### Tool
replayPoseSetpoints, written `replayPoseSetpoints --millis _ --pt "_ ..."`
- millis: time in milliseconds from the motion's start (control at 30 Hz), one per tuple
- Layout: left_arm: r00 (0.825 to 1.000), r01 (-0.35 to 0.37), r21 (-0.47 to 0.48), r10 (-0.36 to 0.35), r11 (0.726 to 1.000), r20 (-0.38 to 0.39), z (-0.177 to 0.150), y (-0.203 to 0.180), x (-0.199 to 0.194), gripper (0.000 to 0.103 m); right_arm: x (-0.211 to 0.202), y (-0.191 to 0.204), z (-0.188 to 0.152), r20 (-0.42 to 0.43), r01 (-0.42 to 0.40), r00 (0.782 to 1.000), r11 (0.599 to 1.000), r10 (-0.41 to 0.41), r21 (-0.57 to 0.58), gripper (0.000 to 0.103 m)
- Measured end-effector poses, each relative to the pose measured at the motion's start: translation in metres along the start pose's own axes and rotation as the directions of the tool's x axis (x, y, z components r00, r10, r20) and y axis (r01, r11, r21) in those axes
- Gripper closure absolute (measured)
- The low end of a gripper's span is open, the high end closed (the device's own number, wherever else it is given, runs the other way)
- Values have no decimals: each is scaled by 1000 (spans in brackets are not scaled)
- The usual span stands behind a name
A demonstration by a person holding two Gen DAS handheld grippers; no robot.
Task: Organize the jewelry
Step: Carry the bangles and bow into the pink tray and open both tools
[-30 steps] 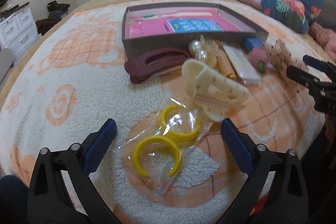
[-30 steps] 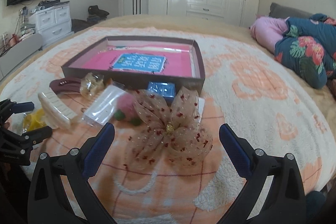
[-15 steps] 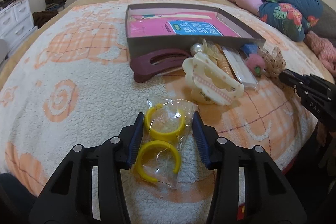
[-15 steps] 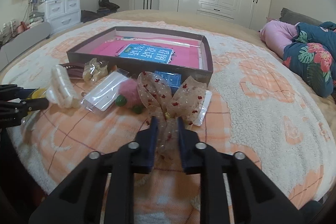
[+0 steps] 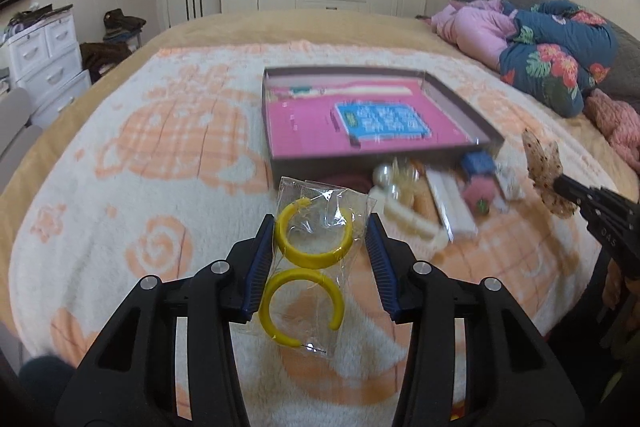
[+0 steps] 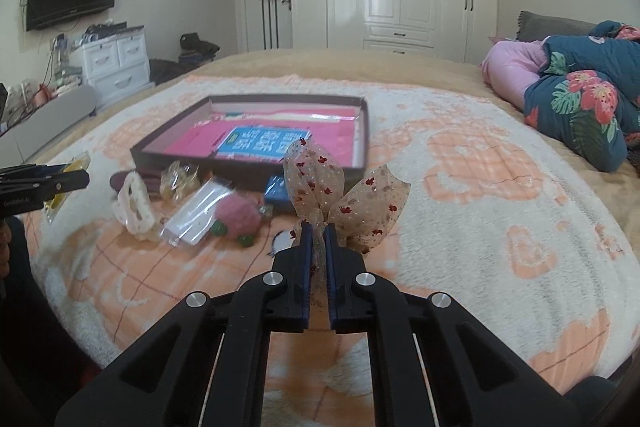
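Left gripper [image 5: 320,223] clamped on earring bag [image 5: 316,267]; right gripper [image 6: 316,233] pinched on bow [image 6: 344,191]; box [image 5: 460,107] at twelve o'clock.

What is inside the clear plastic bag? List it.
The clear plastic bag holds two yellow hoop earrings, one above the other, both open rings. The left tool grips the bag's sides; nothing else shows through the plastic.
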State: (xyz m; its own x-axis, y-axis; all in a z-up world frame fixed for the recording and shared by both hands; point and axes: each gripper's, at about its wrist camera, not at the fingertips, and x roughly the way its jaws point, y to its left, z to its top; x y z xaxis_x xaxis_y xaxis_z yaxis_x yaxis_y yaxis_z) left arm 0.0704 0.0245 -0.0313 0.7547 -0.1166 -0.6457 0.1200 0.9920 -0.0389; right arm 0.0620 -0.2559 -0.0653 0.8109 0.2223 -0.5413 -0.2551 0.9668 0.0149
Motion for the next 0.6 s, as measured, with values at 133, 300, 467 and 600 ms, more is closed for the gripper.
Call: replayPoseSetpoints --millis 133,300,467,600 --pt "1000 2 1 -2 1000 27 16 -3 1 66 -5 -13 7 23 28 999 999 -28 21 97" --pt "999 16 15 -16 1000 36 29 -11 12 66 -3 -27 19 44 53 998 998 -55 39 97" --pt "998 38 12 -39 999 44 46 -18 27 66 1 -38 32 65 65 996 997 -68 45 97" --pt "997 50 6 -51 999 49 58 -23 40 66 4 -42 43 85 72 994 997 -75 38 97"
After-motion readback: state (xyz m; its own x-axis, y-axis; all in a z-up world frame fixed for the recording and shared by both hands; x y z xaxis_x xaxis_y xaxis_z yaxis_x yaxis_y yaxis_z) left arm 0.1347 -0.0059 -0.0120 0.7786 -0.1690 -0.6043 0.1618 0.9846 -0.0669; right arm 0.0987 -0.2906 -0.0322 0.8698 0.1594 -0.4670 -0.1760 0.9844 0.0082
